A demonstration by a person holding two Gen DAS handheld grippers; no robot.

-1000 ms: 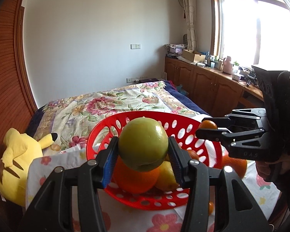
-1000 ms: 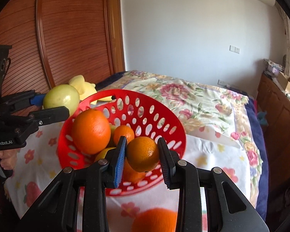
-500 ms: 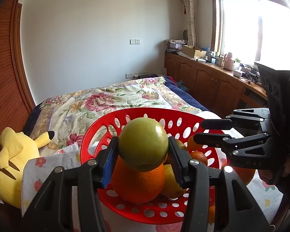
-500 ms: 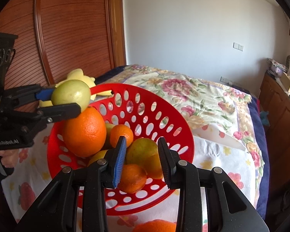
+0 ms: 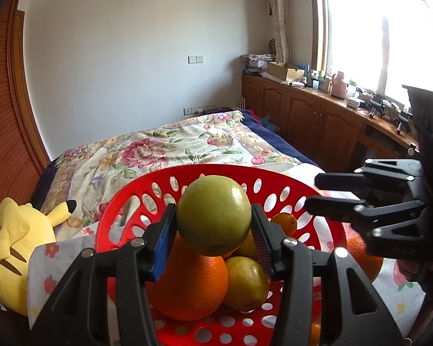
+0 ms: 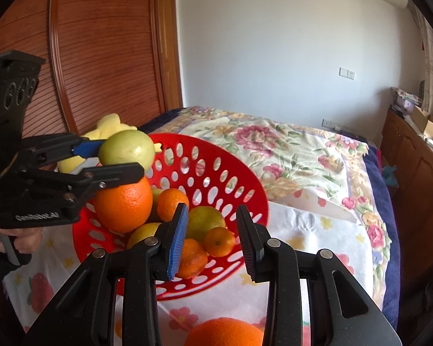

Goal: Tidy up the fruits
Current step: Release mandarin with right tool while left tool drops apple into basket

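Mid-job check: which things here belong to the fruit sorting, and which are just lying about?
Job:
- green apple clamped in the left tongs
- red basket, holding oranges and yellow-green fruit
- loose orange on the cloth
- right tongs, open, nothing held

Lying about:
- yellow plush toy
- floral bedspread
- cabinet clutter

Counting one red basket (image 6: 245, 178), one green apple (image 6: 127, 151), two big oranges (image 6: 122, 201) (image 6: 223, 331), three small mandarins (image 6: 171, 203) (image 6: 219, 240) (image 6: 190, 258) and one yellow plush toy (image 5: 17, 245). Making out at least two yellow-green fruits (image 6: 205, 220) (image 6: 143, 233), a possible third being mostly hidden. Tallying two tools: left gripper (image 5: 213, 225), right gripper (image 6: 212, 230).
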